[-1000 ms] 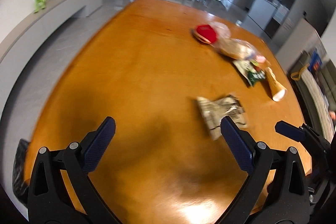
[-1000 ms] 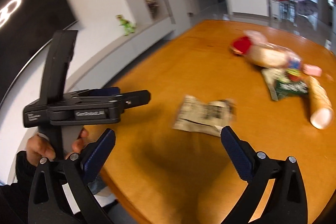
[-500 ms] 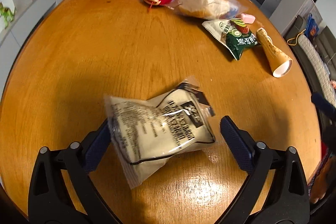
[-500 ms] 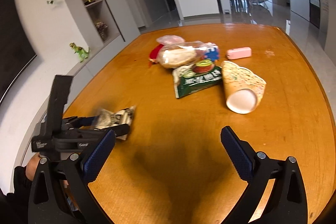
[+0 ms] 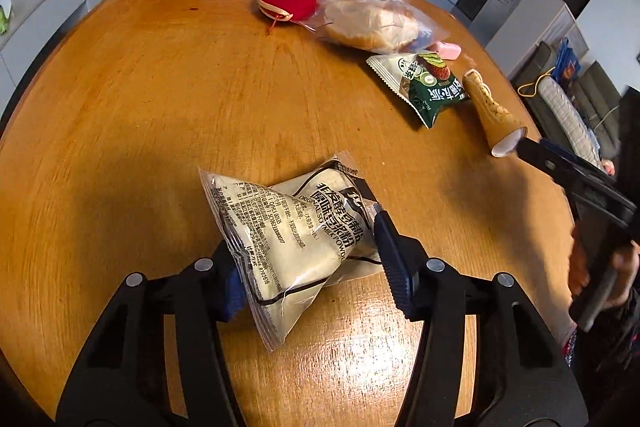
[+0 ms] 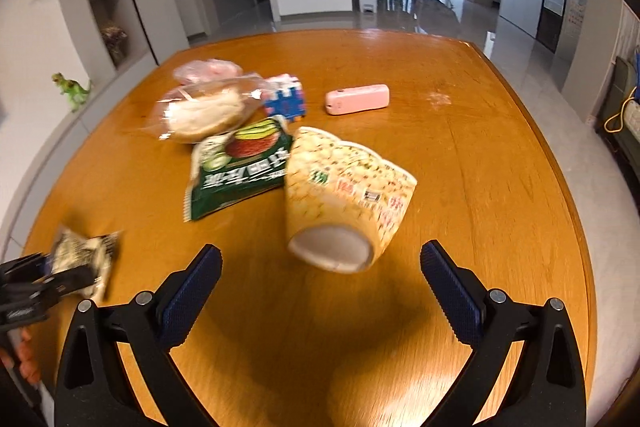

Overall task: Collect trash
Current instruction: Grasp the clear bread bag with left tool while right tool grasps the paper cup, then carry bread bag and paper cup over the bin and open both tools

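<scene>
Tabletop (image 6: 460,155): round, orange wood; it carries every item listed here.

Paper cup (image 6: 344,195): lies on its side, open mouth toward your right claw (image 6: 320,279), long axis running away from you toward the middle of the tabletop. It sits dead ahead between the two blue pads, just short of them. Your right claw is spread wide and holds nothing. This is the relation the next move turns on: judged from here, a straight push forward puts the pads on either side of the cup wall near the mouth.

Powder packet (image 5: 296,235): clear plastic, black print, long axis crosswise between the pads. Your left claw (image 5: 308,263) is closed in on it, pinching it from both sides; whether it is lifted off the wood cannot be told.

Green snack bag (image 6: 236,171): flat, touching the cup's left side.

Bagged bread (image 6: 200,115): beyond the green bag.

Red pouch (image 5: 288,1): seen only in the left view.

Pink case (image 6: 356,99): shown whole only in the right view; the left view shows just a corner. The right view alone shows the cup's mouth head-on.
</scene>
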The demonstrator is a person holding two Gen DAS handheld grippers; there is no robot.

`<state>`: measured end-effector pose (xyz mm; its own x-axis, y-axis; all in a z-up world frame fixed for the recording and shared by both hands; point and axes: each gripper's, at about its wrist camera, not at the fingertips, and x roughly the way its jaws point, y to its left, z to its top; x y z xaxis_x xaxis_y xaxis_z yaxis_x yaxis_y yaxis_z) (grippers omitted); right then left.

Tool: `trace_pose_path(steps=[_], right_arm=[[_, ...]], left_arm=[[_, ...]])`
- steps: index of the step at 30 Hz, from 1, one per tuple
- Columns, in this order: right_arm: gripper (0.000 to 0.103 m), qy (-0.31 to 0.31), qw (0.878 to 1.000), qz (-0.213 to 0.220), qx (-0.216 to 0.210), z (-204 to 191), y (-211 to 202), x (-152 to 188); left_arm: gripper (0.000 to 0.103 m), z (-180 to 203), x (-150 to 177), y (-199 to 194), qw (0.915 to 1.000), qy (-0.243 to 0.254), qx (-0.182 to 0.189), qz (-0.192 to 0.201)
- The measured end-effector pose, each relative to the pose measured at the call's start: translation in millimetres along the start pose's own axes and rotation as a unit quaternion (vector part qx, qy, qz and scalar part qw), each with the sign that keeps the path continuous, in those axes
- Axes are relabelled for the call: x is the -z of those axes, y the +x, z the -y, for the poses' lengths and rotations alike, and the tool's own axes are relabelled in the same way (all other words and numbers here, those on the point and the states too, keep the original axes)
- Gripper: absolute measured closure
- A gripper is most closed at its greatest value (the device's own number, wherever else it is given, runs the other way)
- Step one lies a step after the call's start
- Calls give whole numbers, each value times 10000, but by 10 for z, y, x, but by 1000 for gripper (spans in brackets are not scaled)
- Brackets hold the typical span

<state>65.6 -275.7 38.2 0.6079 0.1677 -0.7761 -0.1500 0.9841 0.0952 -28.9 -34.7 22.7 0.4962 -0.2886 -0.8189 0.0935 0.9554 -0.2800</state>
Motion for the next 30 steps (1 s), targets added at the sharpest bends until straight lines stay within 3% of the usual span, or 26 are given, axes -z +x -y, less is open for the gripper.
trace_pose_path(steps=[5, 9, 11, 14, 16, 20, 24, 27, 30], right_arm=[[10, -429, 9976, -17, 550, -123, 183, -109], [16, -1106, 9878, 6, 1095, -324, 198, -88], [45, -1419, 9805, -170, 1346, -379, 269, -79], [47, -1450, 9770, -393, 1511, -336, 296, -100], [47, -1084, 9851, -429, 1265, -246, 233, -146], [47, -279, 9990, -338, 53, -82, -33, -164], [47, 48, 9935, -251, -1111, -162, -362, -55], [47, 64, 9861, -223, -1642, -359, -537, 43], [47, -99, 9813, -175, -1913, -636, -638, 116]], left_arm=[[48, -16, 24, -46, 9999, -37, 118, 1], [49, -32, 16, -24, 9998, -54, 172, -2], [53, -46, 21, -16, 9996, -77, 258, -12], [53, -47, 10, -4, 9994, -65, 337, 4], [56, -65, 10, -5, 9992, -91, 394, 17], [59, -70, 32, -53, 9991, -28, 413, 119], [59, -116, 75, -154, 9982, -95, 560, 191], [59, -215, 131, -329, 9975, -229, 566, 369], [59, -339, 217, -576, 9967, -314, 458, 588]])
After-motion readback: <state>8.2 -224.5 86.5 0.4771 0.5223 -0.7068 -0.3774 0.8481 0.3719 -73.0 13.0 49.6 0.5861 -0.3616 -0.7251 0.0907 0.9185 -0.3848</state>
